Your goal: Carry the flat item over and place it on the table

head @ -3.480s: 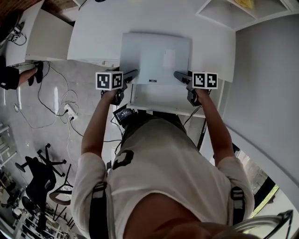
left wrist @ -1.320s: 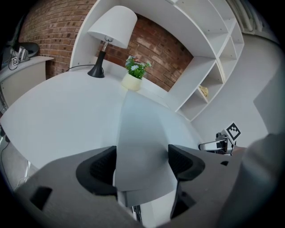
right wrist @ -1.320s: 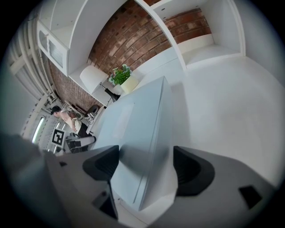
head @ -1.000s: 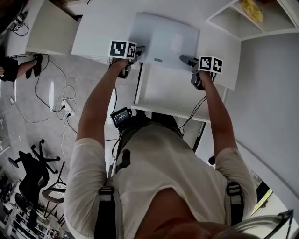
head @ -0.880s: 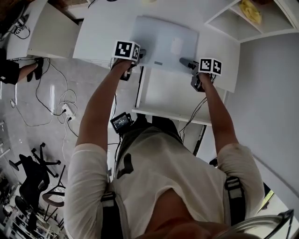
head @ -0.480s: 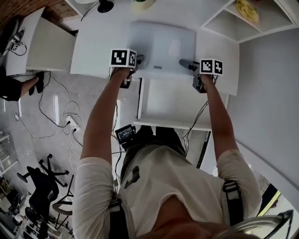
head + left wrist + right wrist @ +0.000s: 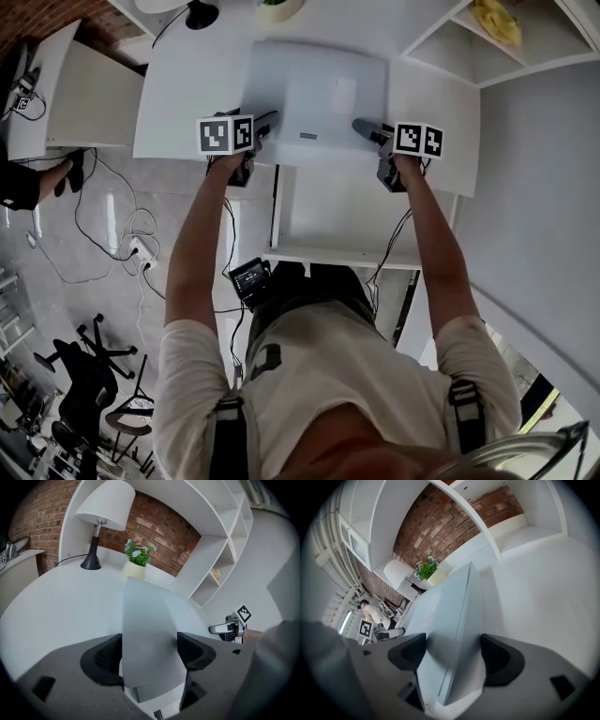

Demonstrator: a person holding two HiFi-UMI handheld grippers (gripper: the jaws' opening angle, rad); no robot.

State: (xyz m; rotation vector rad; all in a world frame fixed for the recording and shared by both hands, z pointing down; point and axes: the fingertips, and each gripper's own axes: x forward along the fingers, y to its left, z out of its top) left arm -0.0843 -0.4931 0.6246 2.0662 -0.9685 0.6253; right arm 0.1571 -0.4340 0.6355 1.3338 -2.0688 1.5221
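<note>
— What has changed in the last few seconds?

— The laptop point(image 7: 314, 89) has gone forward. A few seconds back it hung over the low shelf point(image 7: 328, 211) close to the person; now nearly all of it lies over the white table point(image 7: 183, 89), with the lamp point(image 7: 101, 513) and the potted plant point(image 7: 137, 563) just beyond its far edge.

— And the grip?

— Unchanged. The left claw point(image 7: 265, 122) pinches the near left corner, the right claw point(image 7: 364, 129) the near right corner; each gripper view shows the slab clamped between its pads.

— Is it down yet?

— I can't tell whether its underside touches. Its near edge sits about level with the table's front edge.

— So what is left?

— In my judgement, the carry is almost over. What remains is to lower it flat, perhaps a little further in, then spread both claws.
</note>
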